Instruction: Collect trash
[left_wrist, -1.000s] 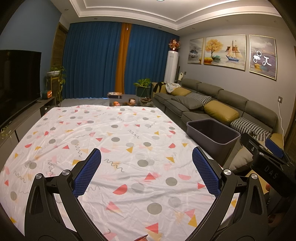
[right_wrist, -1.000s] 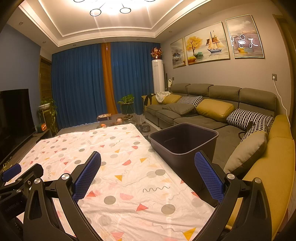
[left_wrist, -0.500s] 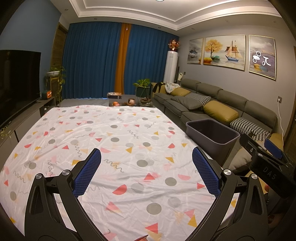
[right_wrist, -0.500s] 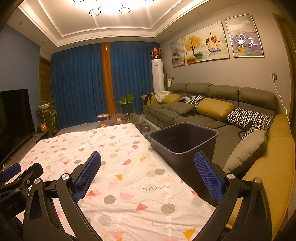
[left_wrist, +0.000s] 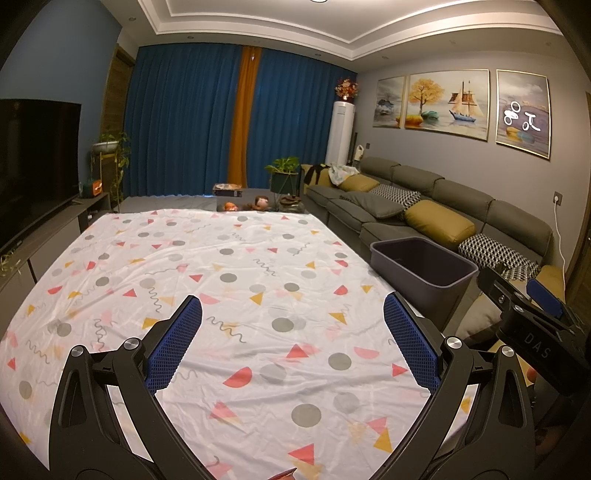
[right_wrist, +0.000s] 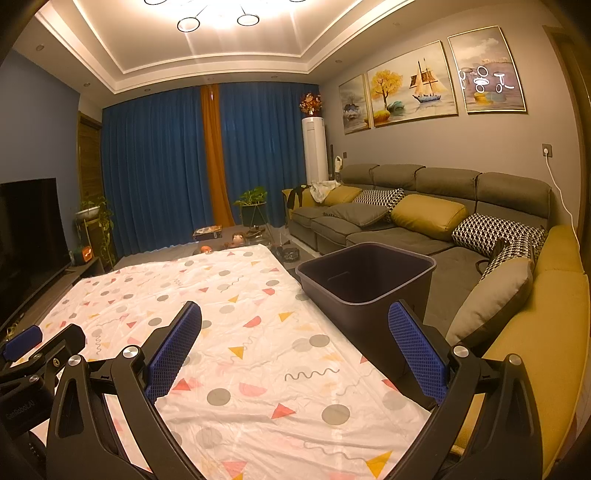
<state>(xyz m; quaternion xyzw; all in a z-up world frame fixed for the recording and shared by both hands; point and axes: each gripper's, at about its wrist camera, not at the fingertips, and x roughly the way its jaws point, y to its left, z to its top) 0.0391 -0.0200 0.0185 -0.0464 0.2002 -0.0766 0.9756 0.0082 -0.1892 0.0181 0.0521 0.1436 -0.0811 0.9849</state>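
Nothing much has moved: we hold both grippers, left gripper (left_wrist: 291, 343) and right gripper (right_wrist: 295, 347), spread wide and empty above the table (left_wrist: 258, 280). No trash shows; the bin (right_wrist: 365, 280) stands off its right edge, nearer our right gripper.

Empty bin (left_wrist: 424, 269) beside patterned cloth (left_wrist: 229, 280)

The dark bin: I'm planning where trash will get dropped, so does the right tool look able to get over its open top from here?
Probably yes. The dark bin stands open just ahead of the right tool, beside the patterned sheet, with nothing between them and the tool open and empty.
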